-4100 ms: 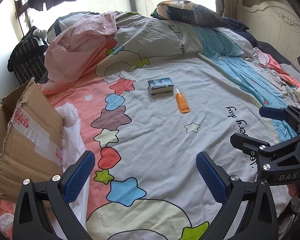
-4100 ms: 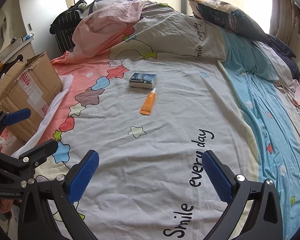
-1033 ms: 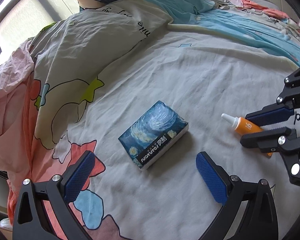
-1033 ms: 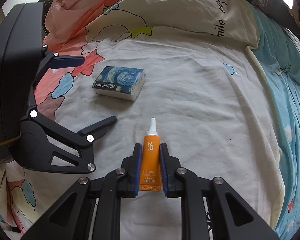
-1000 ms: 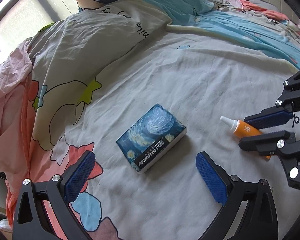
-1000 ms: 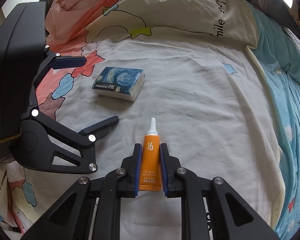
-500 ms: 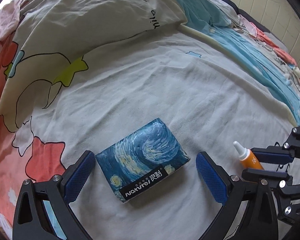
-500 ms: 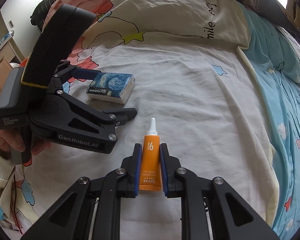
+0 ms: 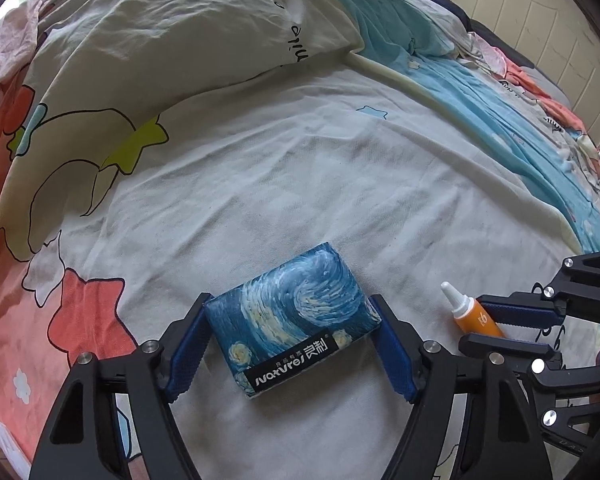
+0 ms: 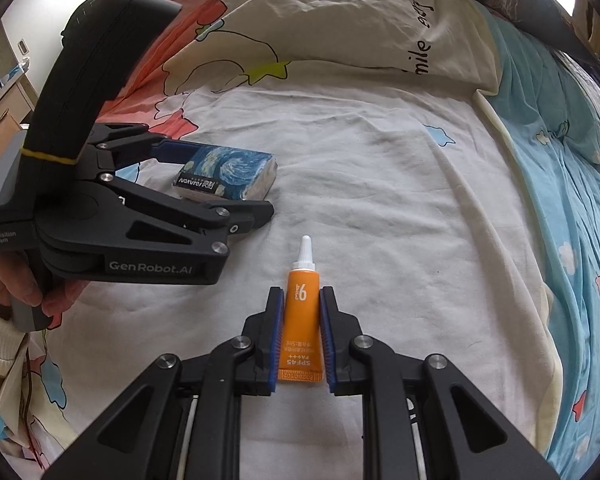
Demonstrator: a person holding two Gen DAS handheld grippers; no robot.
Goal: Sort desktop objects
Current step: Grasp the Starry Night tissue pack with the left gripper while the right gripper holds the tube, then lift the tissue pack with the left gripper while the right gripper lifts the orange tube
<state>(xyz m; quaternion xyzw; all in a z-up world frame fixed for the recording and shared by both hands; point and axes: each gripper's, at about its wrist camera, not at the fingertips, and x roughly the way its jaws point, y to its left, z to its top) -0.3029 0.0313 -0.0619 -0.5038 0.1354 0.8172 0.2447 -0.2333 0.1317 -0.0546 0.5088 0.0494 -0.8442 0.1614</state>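
Observation:
A small tissue pack [image 9: 296, 312] with a blue swirl print lies flat on the bed sheet [image 9: 300, 184]. My left gripper [image 9: 290, 300] straddles it and its jaws are closing; the blue pads [image 9: 188, 344] touch the pack's two opposite corners. The right wrist view shows the same pack [image 10: 228, 172] between the left gripper's [image 10: 228, 178] fingers. An orange tube [image 10: 302, 320] with a white nozzle lies on the sheet, and my right gripper [image 10: 301, 292] is shut on its body. In the left wrist view the tube [image 9: 470, 314] and right gripper [image 9: 474, 322] sit at the right edge.
A folded cartoon-print quilt [image 9: 160, 52] rises behind the objects. A light blue sheet strip [image 9: 480, 100] runs along the right, with crumpled clothes [image 9: 540, 92] and a cream headboard [image 9: 540, 12] beyond. A hand [image 10: 4, 280] holds the left gripper's handle. Bare sheet lies between quilt and pack.
The left gripper came down over the tissue pack, rolled, and narrowed its jaws onto the pack's sides. The right gripper stayed shut on the orange tube without moving.

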